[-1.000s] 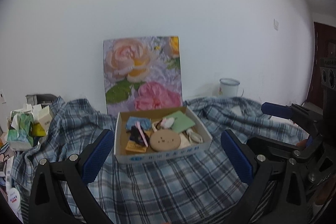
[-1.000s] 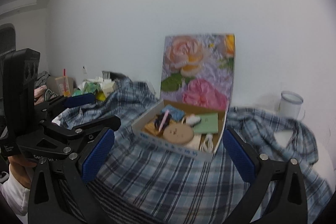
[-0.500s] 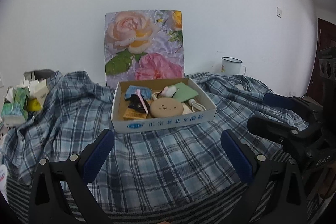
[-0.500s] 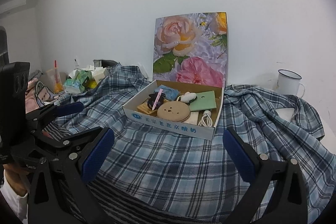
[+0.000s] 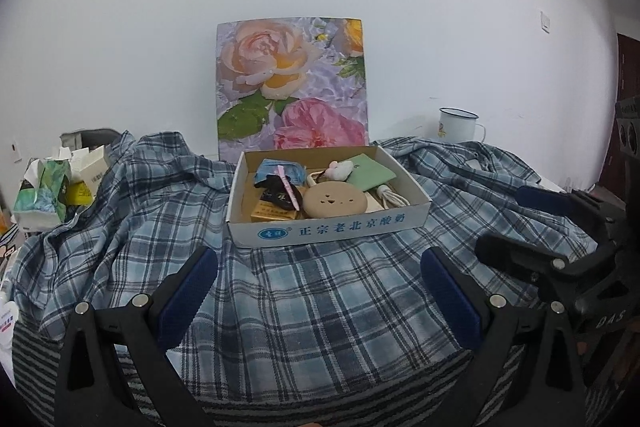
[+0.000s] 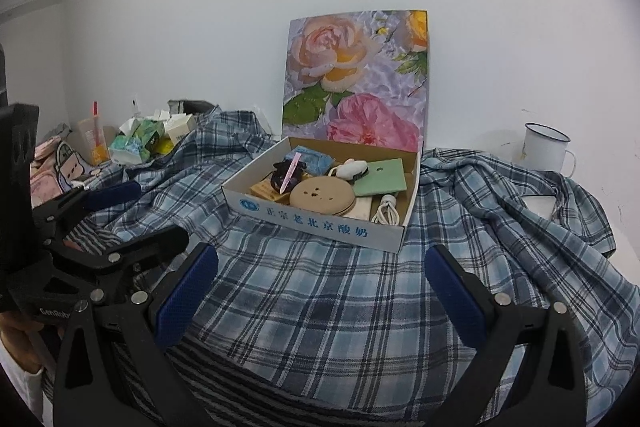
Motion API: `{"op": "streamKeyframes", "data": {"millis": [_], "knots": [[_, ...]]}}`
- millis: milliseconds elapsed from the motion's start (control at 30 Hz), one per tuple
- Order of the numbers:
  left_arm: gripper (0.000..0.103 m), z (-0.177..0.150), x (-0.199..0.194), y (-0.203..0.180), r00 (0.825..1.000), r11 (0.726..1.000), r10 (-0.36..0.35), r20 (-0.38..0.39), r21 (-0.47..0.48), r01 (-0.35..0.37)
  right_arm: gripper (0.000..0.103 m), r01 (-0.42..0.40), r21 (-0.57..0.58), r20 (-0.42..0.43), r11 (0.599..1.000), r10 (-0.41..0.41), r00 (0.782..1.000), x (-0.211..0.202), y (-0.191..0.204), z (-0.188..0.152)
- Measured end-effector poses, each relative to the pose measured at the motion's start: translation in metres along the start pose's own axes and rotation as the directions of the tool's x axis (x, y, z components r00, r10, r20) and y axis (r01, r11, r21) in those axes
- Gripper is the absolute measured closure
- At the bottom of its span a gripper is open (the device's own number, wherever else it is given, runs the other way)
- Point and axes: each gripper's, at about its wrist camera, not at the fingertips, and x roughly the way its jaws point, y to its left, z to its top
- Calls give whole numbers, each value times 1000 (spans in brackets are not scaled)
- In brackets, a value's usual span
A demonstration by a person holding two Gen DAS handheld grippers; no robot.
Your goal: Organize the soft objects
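Note:
A blue plaid shirt (image 5: 312, 299) (image 6: 340, 291) lies spread over the surface, rumpled at both sides. On it stands an open white cardboard box (image 5: 332, 229) (image 6: 320, 223) holding a round tan pad (image 5: 334, 201) (image 6: 322, 195), a green card (image 5: 370, 173), a white cable (image 6: 386, 211) and other small items. My left gripper (image 5: 318, 291) hovers open above the shirt, just in front of the box. My right gripper (image 6: 320, 289) is open too, beside it; each shows in the other's view. Neither holds anything.
A flower picture (image 5: 292, 83) leans on the white wall behind the box. A white enamel mug (image 5: 458, 125) (image 6: 546, 147) stands at the back right. Tissue packs and small cartons (image 5: 52, 183) (image 6: 144, 139) pile up at the left. A striped cloth (image 5: 280, 399) lies under the shirt's front edge.
Both cameras have tilted down and drawn closer to the shirt and box, which now sit higher and larger in view. Both grippers have stayed open.

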Motion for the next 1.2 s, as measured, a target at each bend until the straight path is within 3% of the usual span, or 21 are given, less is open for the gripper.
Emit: {"op": "streamKeyframes", "data": {"millis": [1200], "knots": [[1,-1,4,1,1000,1000,20,-21,-1,-20,0,-5,6,-39,1000,6,999,8,1,-2]]}}
